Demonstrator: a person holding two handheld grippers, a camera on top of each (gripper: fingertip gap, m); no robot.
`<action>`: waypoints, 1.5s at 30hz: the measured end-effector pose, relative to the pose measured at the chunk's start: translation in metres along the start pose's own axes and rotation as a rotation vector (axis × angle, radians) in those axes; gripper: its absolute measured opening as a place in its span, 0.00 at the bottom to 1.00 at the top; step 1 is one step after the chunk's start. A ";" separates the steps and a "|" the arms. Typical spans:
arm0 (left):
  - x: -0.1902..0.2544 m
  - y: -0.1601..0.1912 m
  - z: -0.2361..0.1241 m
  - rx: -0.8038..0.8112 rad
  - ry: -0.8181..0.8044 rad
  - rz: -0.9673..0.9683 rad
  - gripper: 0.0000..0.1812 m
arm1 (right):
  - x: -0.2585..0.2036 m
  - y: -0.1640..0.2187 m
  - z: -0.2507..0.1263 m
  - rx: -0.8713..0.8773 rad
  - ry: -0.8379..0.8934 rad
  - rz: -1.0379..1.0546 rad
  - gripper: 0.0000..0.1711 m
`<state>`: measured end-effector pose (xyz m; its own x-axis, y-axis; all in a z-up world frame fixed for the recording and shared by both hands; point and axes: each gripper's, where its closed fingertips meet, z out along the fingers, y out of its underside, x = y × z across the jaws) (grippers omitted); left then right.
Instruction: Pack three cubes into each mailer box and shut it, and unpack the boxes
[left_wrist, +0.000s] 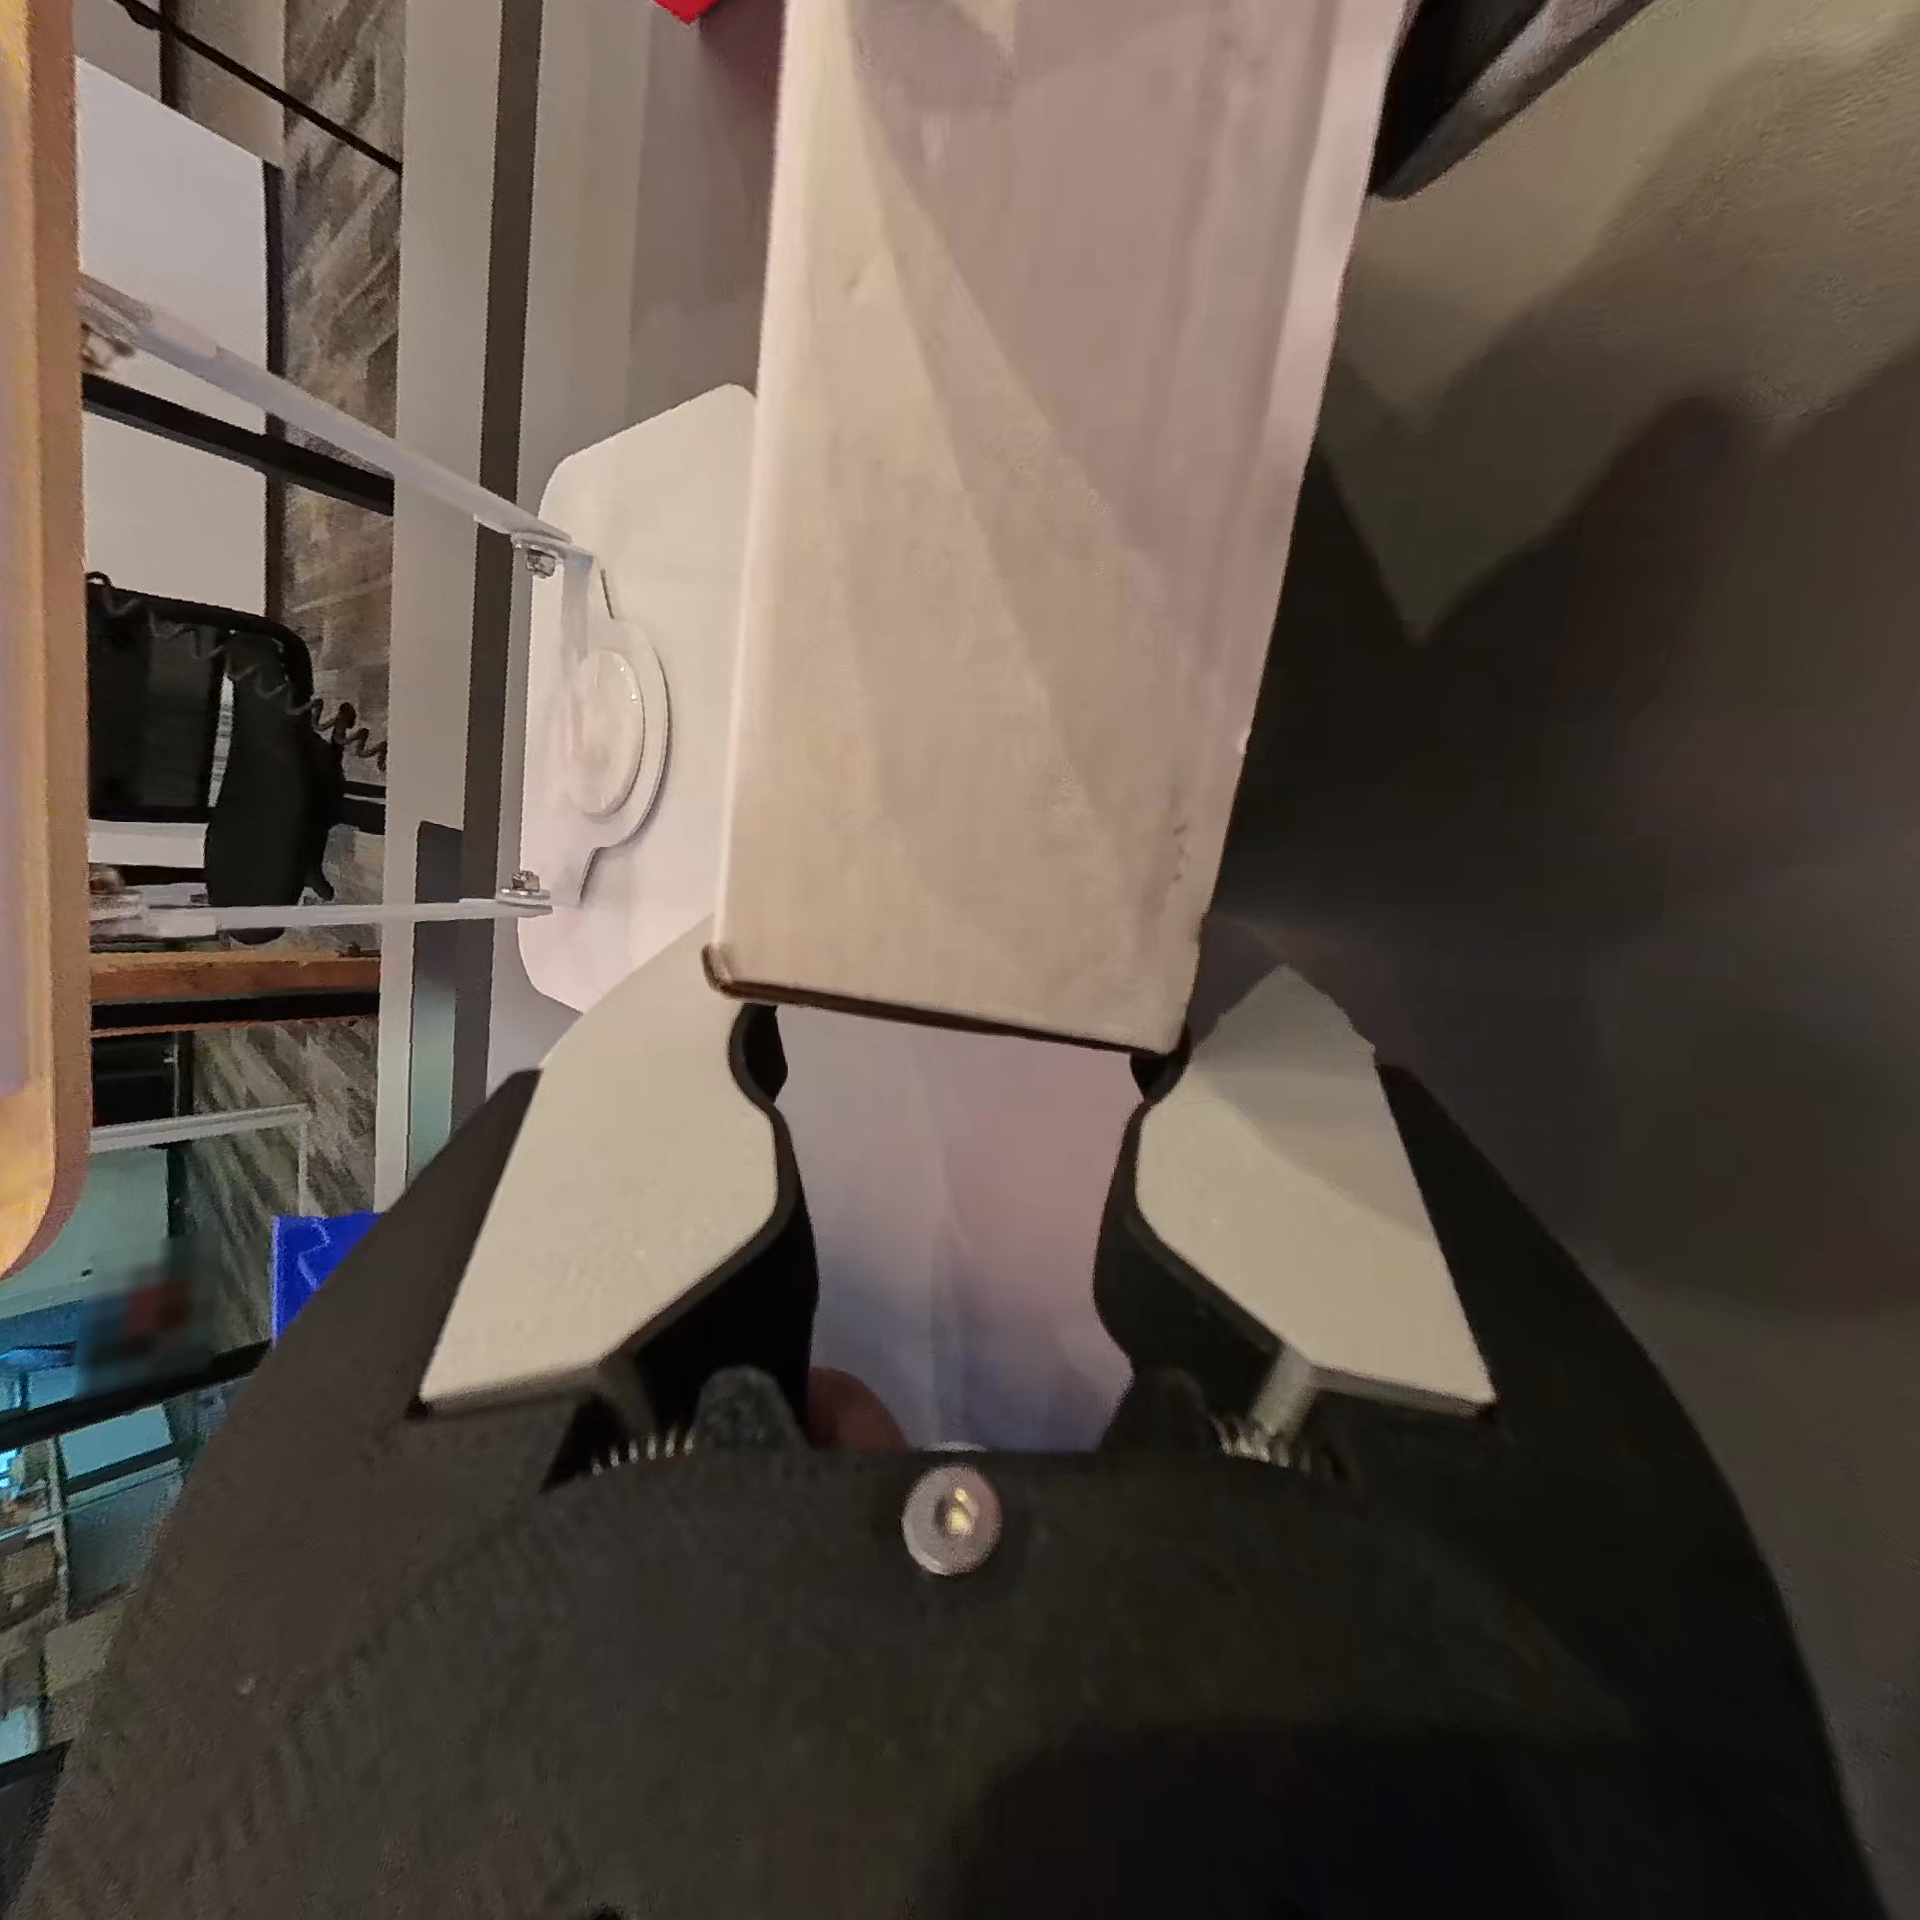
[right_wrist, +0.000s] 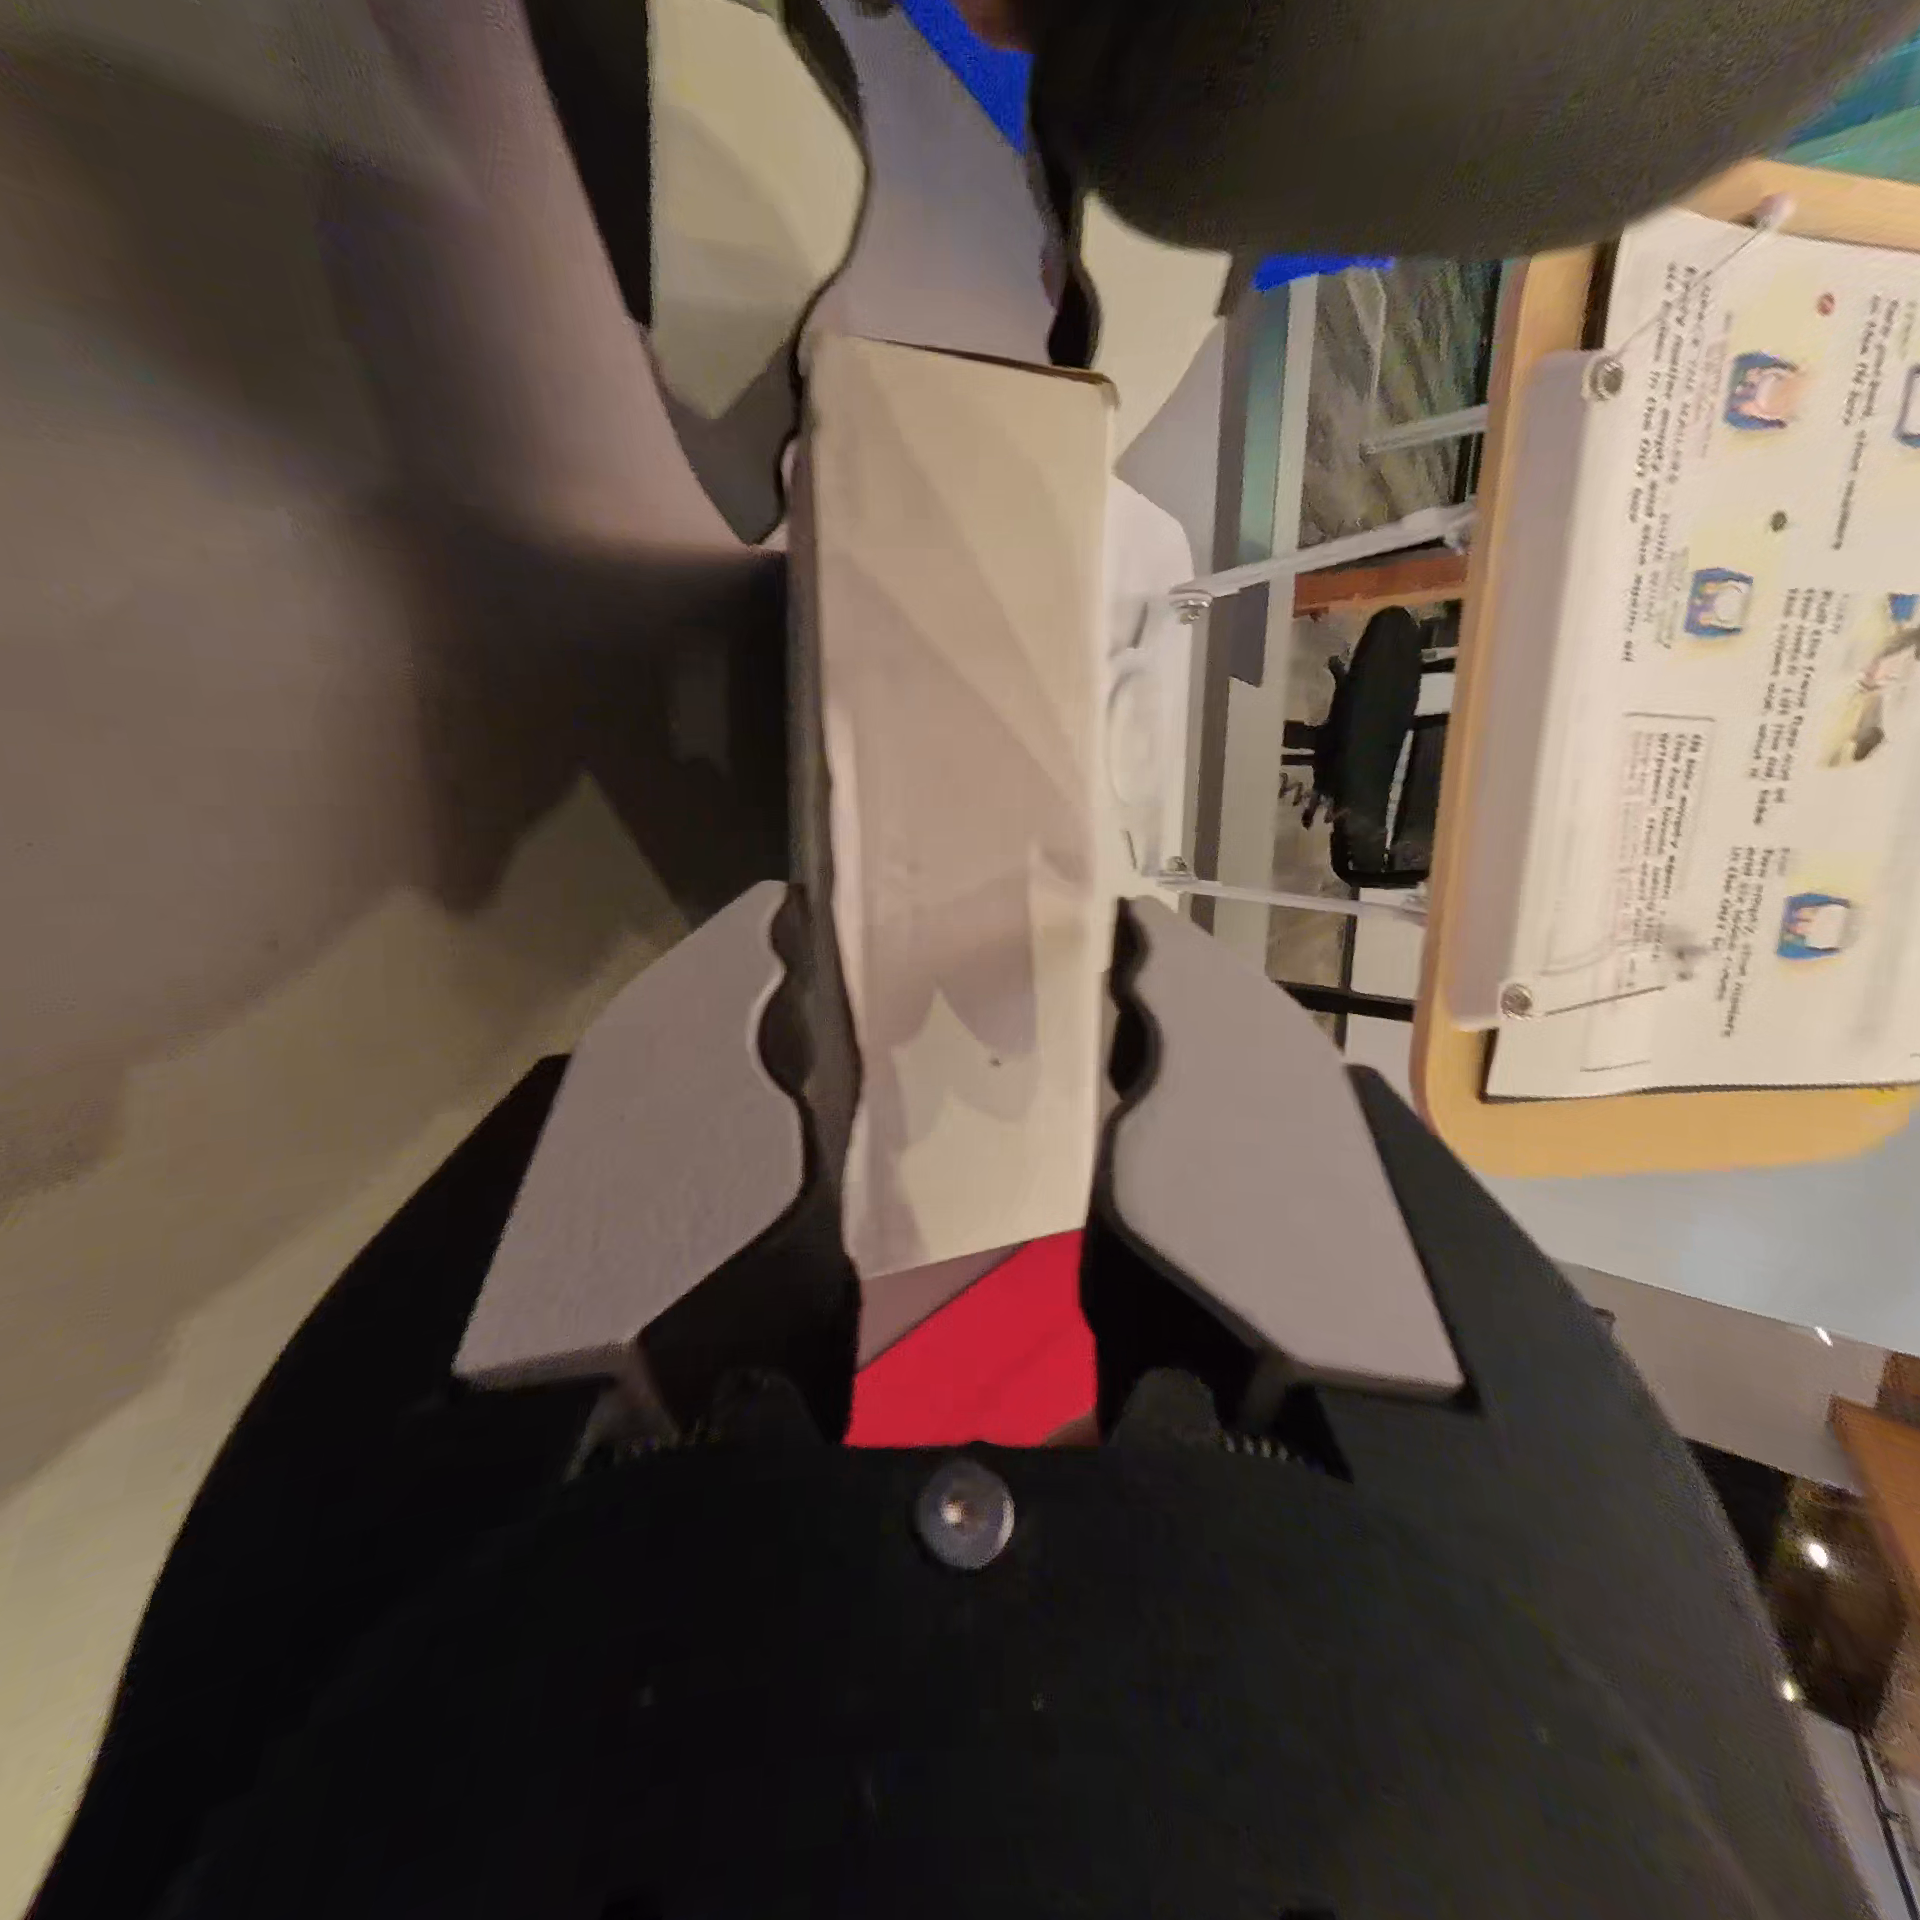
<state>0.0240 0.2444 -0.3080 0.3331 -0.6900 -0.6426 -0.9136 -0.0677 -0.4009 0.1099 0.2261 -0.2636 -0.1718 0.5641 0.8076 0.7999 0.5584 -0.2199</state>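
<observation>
A white mailer box (left_wrist: 997, 571), shut, is held in the air between my two grippers, one at each end. My left gripper (left_wrist: 951, 1039) is shut on its near end, with the fingertips at the box's two corners. My right gripper (right_wrist: 956, 914) is shut on the other end, with the box (right_wrist: 966, 727) deep between its fingers. The left gripper also shows in the right wrist view (right_wrist: 951, 301), pinching the far end. A red thing (right_wrist: 977, 1361) shows below the box by the right gripper's palm. I cannot tell if it is a cube.
A wooden board with a printed sheet (right_wrist: 1683, 675) stands on a white wire stand (left_wrist: 603, 727) behind the box. A grey surface (left_wrist: 1610, 831) lies on the other side. A black office chair (right_wrist: 1377, 748) and a blue crate (left_wrist: 317, 1262) are farther off.
</observation>
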 end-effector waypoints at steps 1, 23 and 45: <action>0.000 0.000 0.000 0.006 -0.001 0.013 0.36 | -0.002 -0.001 0.000 0.014 -0.009 0.001 0.26; -0.001 0.000 0.002 0.014 0.023 -0.061 0.35 | 0.011 -0.015 -0.018 0.159 0.008 0.158 0.03; 0.003 -0.004 0.001 -0.055 -0.087 0.165 0.35 | 0.084 0.013 -0.006 0.096 -0.005 0.472 0.00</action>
<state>0.0288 0.2431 -0.3093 0.1943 -0.6299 -0.7519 -0.9682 0.0000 -0.2502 0.1096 0.2771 -0.1953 0.1947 0.7721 0.6050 0.7344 0.2941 -0.6117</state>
